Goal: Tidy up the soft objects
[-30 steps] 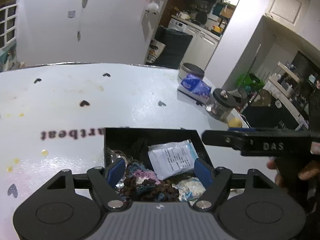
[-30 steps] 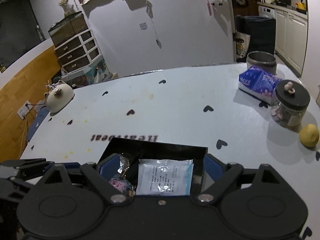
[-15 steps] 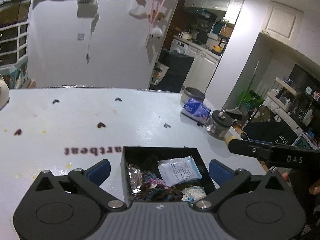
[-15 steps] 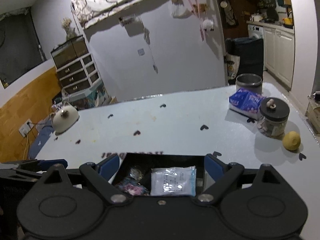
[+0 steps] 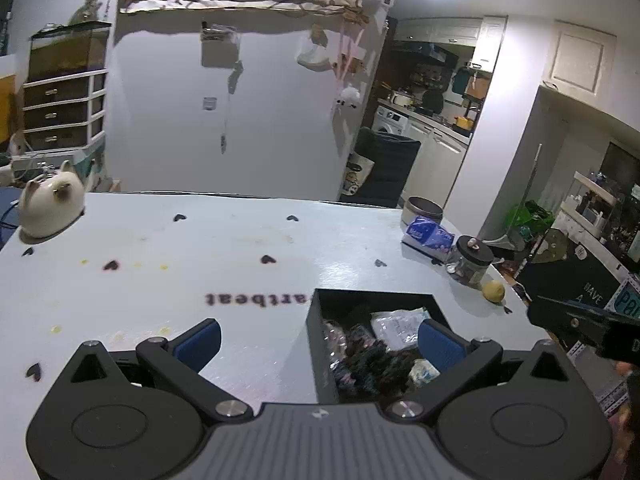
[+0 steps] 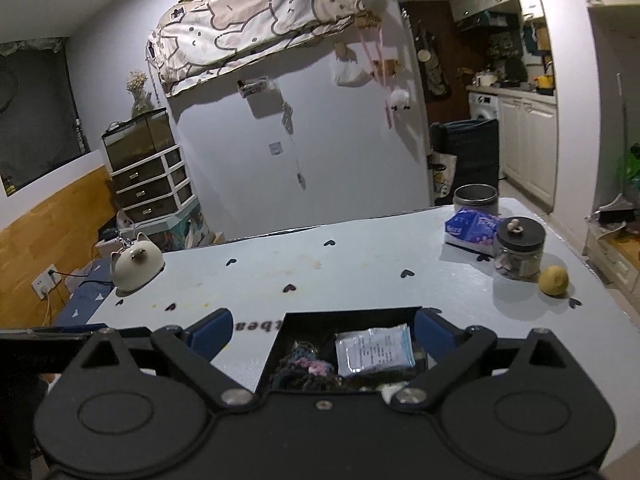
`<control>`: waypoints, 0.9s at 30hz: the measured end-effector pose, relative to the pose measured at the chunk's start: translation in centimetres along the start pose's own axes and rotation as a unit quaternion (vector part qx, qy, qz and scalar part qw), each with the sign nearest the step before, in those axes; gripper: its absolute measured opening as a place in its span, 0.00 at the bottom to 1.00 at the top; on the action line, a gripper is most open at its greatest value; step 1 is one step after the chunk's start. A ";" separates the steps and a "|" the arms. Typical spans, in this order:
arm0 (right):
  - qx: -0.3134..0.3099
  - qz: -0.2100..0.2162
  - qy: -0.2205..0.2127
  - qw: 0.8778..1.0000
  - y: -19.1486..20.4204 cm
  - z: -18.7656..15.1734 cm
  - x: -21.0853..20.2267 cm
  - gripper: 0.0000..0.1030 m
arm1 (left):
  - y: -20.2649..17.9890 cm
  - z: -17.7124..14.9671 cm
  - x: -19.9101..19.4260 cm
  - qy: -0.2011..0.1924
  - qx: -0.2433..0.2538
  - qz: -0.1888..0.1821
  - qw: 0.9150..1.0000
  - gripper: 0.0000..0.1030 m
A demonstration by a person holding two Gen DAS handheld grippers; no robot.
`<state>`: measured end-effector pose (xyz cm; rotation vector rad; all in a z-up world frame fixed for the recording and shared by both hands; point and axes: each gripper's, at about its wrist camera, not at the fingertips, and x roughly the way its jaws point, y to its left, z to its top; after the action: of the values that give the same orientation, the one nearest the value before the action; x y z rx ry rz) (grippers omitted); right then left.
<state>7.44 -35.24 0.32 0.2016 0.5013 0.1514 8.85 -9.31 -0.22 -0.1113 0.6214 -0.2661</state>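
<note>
From your left wrist camera, your left gripper (image 5: 318, 340) hangs above the pale table (image 5: 240, 240) with its two blue-padded fingers spread wide and nothing between them. One black box (image 5: 316, 340) sits on the table under the right-hand finger, which covers part of its contents; inside you can make out one white sachet (image 5: 394, 326) and a dark knitted bundle (image 5: 368, 364) — the other soft pieces are too dim and tangled to count. The box's near edge is cut off behind the gripper body. At the far right edge your right gripper (image 5: 576, 322) pokes in, only partly visible. Farther back stand one cat-shaped figurine (image 5: 52, 208), one blue tissue pack (image 5: 428, 236), one lidded jar (image 5: 472, 260), one metal tin (image 5: 422, 208) and one lemon (image 5: 493, 291). From your right wrist camera, the right gripper (image 6: 322, 330) also has its fingers wide apart, holding nothing, with the box (image 6: 280, 352) between and below them. The sachet (image 6: 374, 350) lies flat at the right; the knitted bundle (image 6: 304, 372) sits left of it, half hidden by the gripper body — the same five tabletop items appear beyond.
</note>
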 end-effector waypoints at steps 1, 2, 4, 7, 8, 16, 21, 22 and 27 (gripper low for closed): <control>-0.002 -0.005 -0.002 1.000 0.3 -0.4 -0.4 0.96 | 0.2 -0.3 -0.4 -0.001 0.001 0.003 1.000 1.00; -0.003 -0.010 -0.004 1.000 0.6 -0.7 -0.8 0.96 | 0.4 -0.6 -0.7 -0.003 0.002 0.006 1.000 1.00; -0.007 -0.018 -0.010 1.000 1.2 -1.5 -1.6 0.97 | 0.6 -1.2 -1.3 -0.005 0.007 0.011 1.000 1.00; -0.016 -0.027 -0.019 0.999 1.9 -2.6 -2.5 0.98 | 0.8 -2.1 -2.1 -0.007 0.018 0.018 1.000 1.00; -0.020 -0.031 -0.021 0.999 2.1 -3.0 -2.8 0.98 | 0.8 -2.3 -2.4 -0.008 0.021 0.018 1.000 1.00; -0.042 -0.052 -0.036 0.997 3.4 -5.2 -4.7 1.00 | 1.2 -4.4 -4.3 -0.024 0.042 0.028 0.998 1.00; -0.044 -0.054 -0.036 0.997 4.0 -6.1 -5.4 1.00 | 1.5 -5.4 -5.2 -0.027 0.041 0.038 0.998 1.00; -0.045 -0.055 -0.034 0.997 4.1 -6.3 -5.5 1.00 | 1.5 -5.5 -5.4 -0.027 0.041 0.040 0.998 1.00; -0.046 -0.056 -0.028 0.997 4.1 -7.1 -5.9 1.00 | 1.6 -6.0 -5.9 -0.024 0.036 0.048 0.998 1.00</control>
<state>-1.48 -31.29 -2.10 0.0874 0.4477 0.0595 1.06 -6.28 -2.04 -0.0191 0.5665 -0.1923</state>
